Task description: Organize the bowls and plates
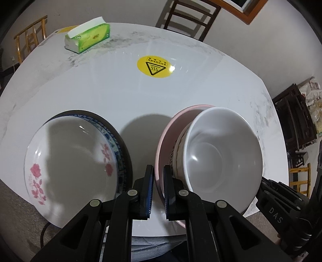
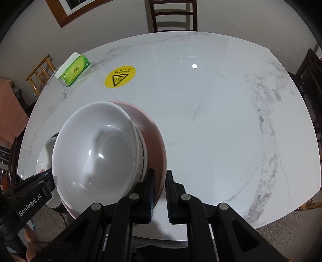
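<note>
Left wrist view: a pink plate [image 1: 165,139] is held up on its edge over the white marble table [image 1: 112,96]. Its rim is pinched between the two fingers of the left gripper [image 1: 158,193], so the jaws are clamped on the plate. A white bowl [image 1: 221,155] is seen against the plate, on its side, with its open mouth turned to the camera. To the left, a flower plate [image 1: 66,161] with pink roses is seen on top of a plate with a blue rim and a dark one under that. A green tissue pack [image 1: 88,37] is seen at the far side of the table, and a yellow sticker [image 1: 154,66] is stuck near the middle. A dark chair [image 1: 189,18] is seen behind the table.

Right wrist view: the other side of the pink plate [image 2: 155,133] is pinched by the right gripper [image 2: 160,193], and its jaws are clamped on the rim too. The white bowl [image 2: 96,153] is seen just left of those fingers. The tissue pack [image 2: 73,71] and the sticker [image 2: 120,76] are seen far back on the table [image 2: 221,121].
</note>
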